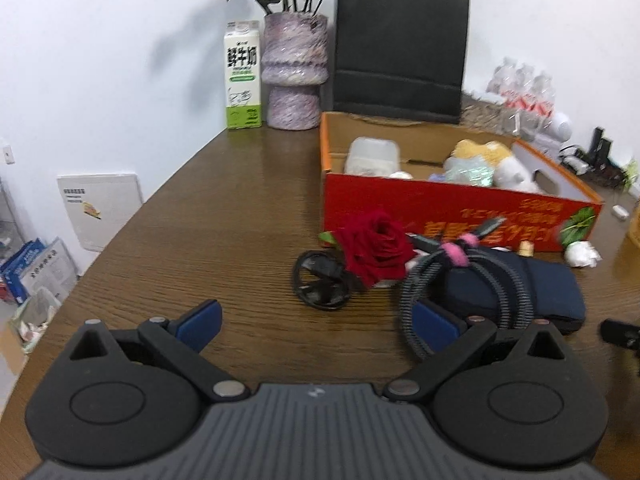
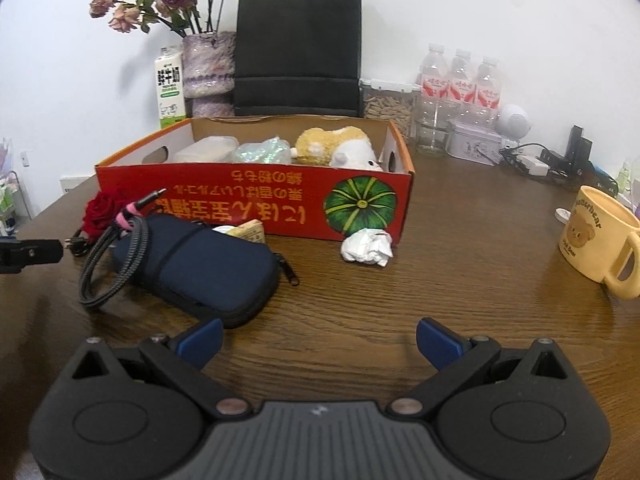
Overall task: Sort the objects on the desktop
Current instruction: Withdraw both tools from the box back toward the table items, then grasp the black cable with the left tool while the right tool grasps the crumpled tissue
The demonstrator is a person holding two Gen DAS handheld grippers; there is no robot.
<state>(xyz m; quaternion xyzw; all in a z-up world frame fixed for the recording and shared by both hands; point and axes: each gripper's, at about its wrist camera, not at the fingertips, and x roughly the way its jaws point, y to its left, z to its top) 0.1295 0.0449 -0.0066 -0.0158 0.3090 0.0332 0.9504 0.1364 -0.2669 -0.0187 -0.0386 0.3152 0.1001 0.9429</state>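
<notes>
Both tools, left [image 1: 318,326] and right [image 2: 319,340], hover spread apart, empty, over the brown wooden bench [image 2: 460,280]. The navy zippered fabric pouch [image 2: 204,268], under a braided grey cable coil [image 2: 110,264], lies before the red cardboard box [image 2: 256,200].

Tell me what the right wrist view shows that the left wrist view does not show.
Only the right wrist view shows the yellow bear mug, the whole water bottles and the pumpkin picture on the box. Only the left wrist view shows the black coiled cable beside the rose and the white panel by the wall. Both show the red box, navy pouch, red rose, braided cable, crumpled paper, milk carton and vase.
</notes>
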